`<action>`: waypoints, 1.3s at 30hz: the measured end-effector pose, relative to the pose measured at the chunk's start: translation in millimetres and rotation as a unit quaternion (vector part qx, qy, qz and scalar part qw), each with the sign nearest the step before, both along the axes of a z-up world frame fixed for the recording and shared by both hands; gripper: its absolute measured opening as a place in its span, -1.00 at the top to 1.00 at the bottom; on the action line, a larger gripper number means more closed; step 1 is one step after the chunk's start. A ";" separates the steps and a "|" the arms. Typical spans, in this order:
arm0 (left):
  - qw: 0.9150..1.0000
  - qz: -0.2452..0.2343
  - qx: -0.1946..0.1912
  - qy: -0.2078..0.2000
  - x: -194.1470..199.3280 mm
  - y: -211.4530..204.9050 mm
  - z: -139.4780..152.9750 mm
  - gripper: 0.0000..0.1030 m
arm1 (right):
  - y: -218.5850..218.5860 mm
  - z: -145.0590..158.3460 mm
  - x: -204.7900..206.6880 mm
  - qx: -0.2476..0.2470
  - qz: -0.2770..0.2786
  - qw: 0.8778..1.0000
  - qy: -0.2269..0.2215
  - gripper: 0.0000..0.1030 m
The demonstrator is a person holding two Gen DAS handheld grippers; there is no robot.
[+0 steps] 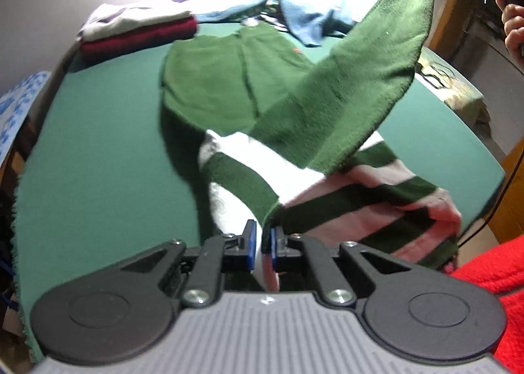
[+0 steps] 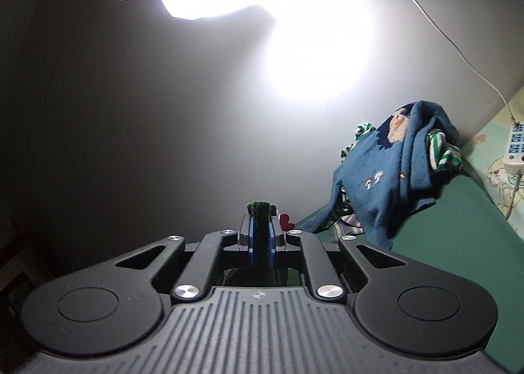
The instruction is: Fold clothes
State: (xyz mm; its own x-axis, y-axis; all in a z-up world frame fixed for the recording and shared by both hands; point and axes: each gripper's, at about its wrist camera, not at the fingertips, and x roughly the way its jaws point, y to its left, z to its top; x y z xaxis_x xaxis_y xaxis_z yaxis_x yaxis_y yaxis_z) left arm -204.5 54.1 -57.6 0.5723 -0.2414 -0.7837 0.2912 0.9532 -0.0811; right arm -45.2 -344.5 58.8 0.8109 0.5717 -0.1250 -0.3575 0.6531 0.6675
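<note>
Left gripper [image 1: 263, 244] pinching striped hem of green sweater [image 1: 222, 79], right gripper [image 2: 261, 236] clamped on its raised edge

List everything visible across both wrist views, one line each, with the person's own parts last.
green sweater: one, green with white and pink stripes, partly on the table, one end lifted.
table: one, green top.
folded stack: one, pale items over a dark red one, far left of table.
blue sweater: one, blue, heaped with striped clothes at the far edge.
power strip: one, white, on the right wall.
left gripper: shut on the sweater's striped hem.
right gripper: shut on green fabric, raised.
hand: one, upper right.
red sleeve: one, lower right.
</note>
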 end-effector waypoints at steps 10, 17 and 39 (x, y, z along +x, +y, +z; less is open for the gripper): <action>0.997 0.007 0.066 0.033 4.1 -29.8 -17.0 0.77 | -62.7 -19.1 -38.0 -0.004 -0.015 0.999 0.041 0.82; 0.996 -0.010 0.080 0.024 -0.6 -38.9 -8.5 0.77 | -94.4 -34.7 -61.9 0.013 -0.038 0.997 0.062 0.82; 0.996 -0.024 0.044 0.077 -10.1 -54.8 -16.3 0.85 | -106.6 -118.3 -73.3 -0.166 -0.061 0.963 0.205 0.75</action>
State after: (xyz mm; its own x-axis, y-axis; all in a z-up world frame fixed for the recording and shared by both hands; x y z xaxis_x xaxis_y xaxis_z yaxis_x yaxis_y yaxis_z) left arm -214.7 -0.7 -73.9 0.4325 -0.1919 -0.8810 0.3279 0.9437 -0.0445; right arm -118.6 -451.1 -59.5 0.7131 0.3488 -0.6082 -0.0163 0.8755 0.4830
